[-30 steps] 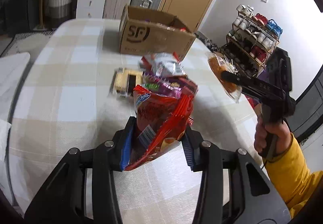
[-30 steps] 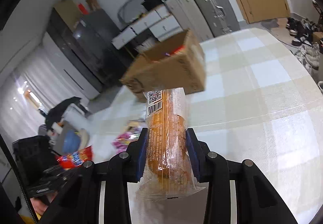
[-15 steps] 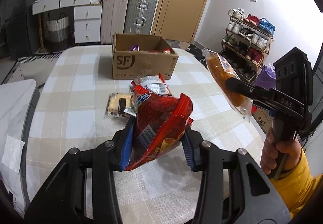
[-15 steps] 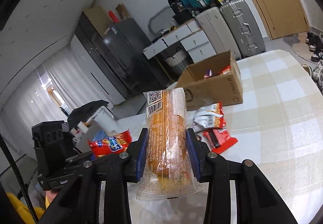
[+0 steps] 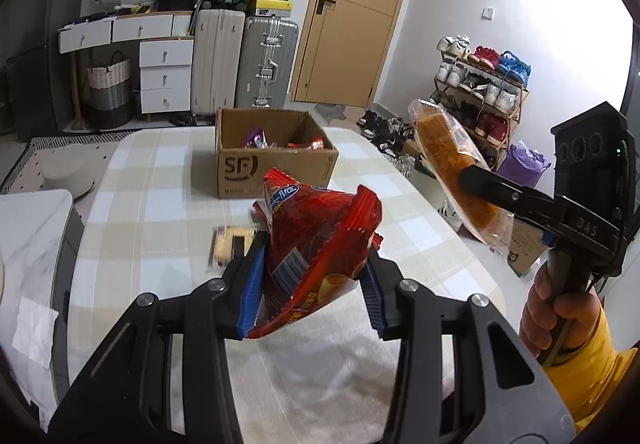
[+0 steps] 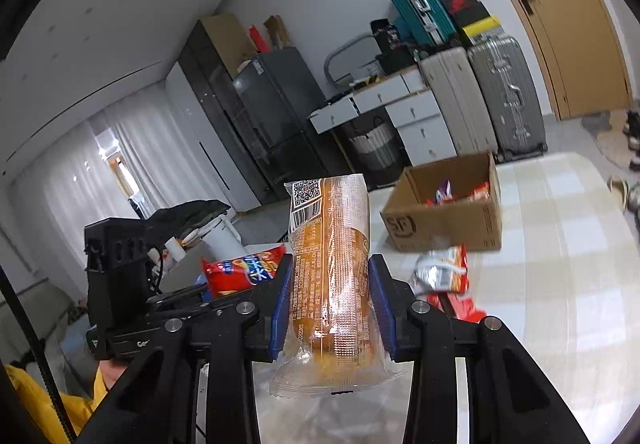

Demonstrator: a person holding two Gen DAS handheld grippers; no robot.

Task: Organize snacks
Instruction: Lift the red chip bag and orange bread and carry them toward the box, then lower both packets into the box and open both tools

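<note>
My left gripper [image 5: 312,264] is shut on a red snack bag [image 5: 316,236], held in the air above the checked table [image 5: 160,212]. My right gripper [image 6: 332,284] is shut on a clear-wrapped orange cake roll [image 6: 336,268], also lifted; the left wrist view shows that roll [image 5: 452,164] at the right, pinched by black fingers. An open cardboard box [image 5: 276,164] with several snack packs inside stands at the table's far side, and it shows to the right of the roll [image 6: 448,212] in the right wrist view. The red bag [image 6: 240,272] appears there at the left.
Loose snacks lie on the table: a biscuit pack [image 5: 232,248], a silver-red pack [image 6: 440,272] and a red pack [image 6: 456,304]. Suitcases [image 5: 244,56], a drawer unit [image 5: 164,76], a shoe rack [image 5: 480,96] and a door [image 5: 352,12] stand behind. A hand in a yellow sleeve [image 5: 560,324] holds the right gripper.
Both grippers have risen with their snacks still held. The views have tilted up, so the box now shows its inside and more of the room appears.
</note>
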